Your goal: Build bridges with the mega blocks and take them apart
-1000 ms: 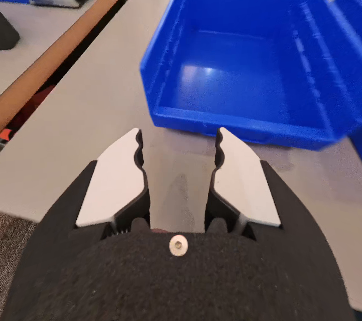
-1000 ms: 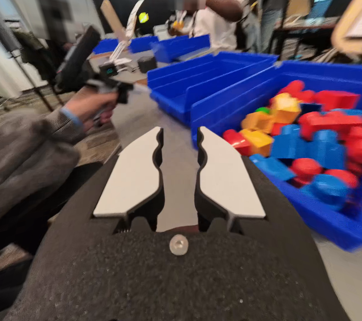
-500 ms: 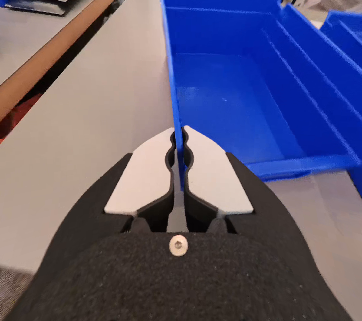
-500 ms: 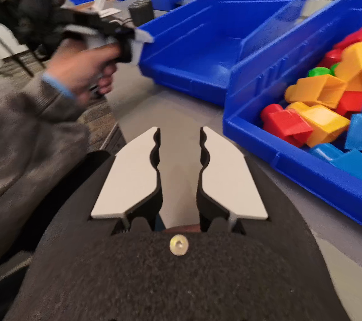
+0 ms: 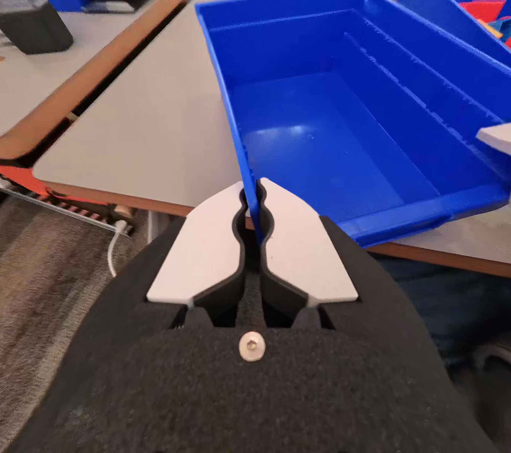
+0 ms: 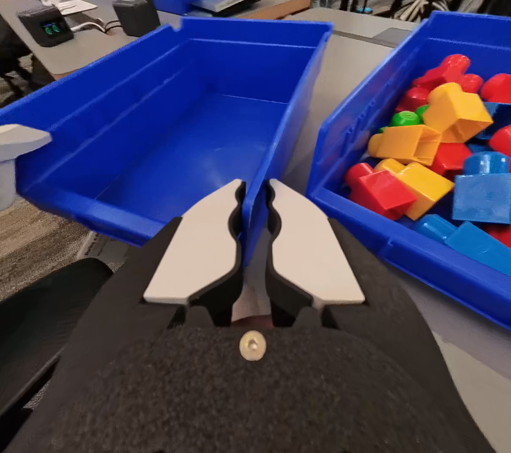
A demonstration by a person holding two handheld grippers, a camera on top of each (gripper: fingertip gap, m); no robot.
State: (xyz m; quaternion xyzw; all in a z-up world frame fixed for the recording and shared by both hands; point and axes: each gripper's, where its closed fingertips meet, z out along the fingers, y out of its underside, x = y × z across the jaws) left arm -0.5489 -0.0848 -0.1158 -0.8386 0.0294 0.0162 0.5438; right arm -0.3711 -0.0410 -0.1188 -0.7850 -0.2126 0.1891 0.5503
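Since the earlier frames, right gripper (image 6: 255, 188) has closed onto the empty blue bin's (image 5: 345, 135) right wall; left gripper (image 5: 252, 188) stays clamped on its left wall, near corner overhanging the grey table (image 5: 154, 124). Only the right wrist view shows the mega blocks (image 6: 431, 152) heaped in the neighbouring bin (image 6: 359, 224).

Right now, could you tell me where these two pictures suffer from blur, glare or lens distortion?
Left wrist view: the empty blue bin has glare patches on its floor, its straight walls bow from the wide-angle lens, and the far desk is blurred. Right wrist view: the same bin's near-left rim is smeared, while the blocks in the second bin look fairly sharp; the background is soft.
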